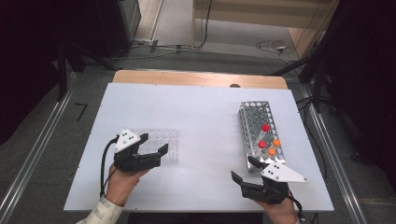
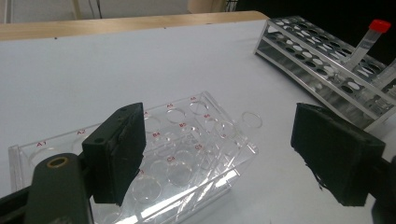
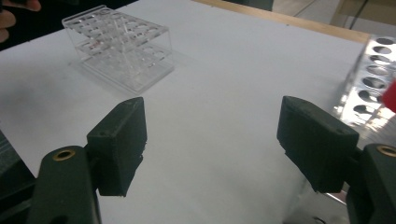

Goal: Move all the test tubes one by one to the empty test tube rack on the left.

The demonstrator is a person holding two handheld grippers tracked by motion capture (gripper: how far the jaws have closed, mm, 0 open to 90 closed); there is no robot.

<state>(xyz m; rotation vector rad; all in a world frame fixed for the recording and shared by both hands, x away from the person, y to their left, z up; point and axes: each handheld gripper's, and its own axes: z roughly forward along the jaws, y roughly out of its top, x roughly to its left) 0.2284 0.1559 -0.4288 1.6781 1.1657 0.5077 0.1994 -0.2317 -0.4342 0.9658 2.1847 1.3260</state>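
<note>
My left claw (image 1: 152, 143) stands apart over the clear plastic rack (image 1: 161, 143) near the worktop's (image 1: 196, 112) left front, gripping nothing; the claw covers part of the rack. My right claw (image 1: 243, 169) is also apart and empty, by the front right edge, just beside the metal rack (image 1: 256, 116). The metal rack's capped tubes (image 1: 265, 128) are cut off in the right gripper view.
</note>
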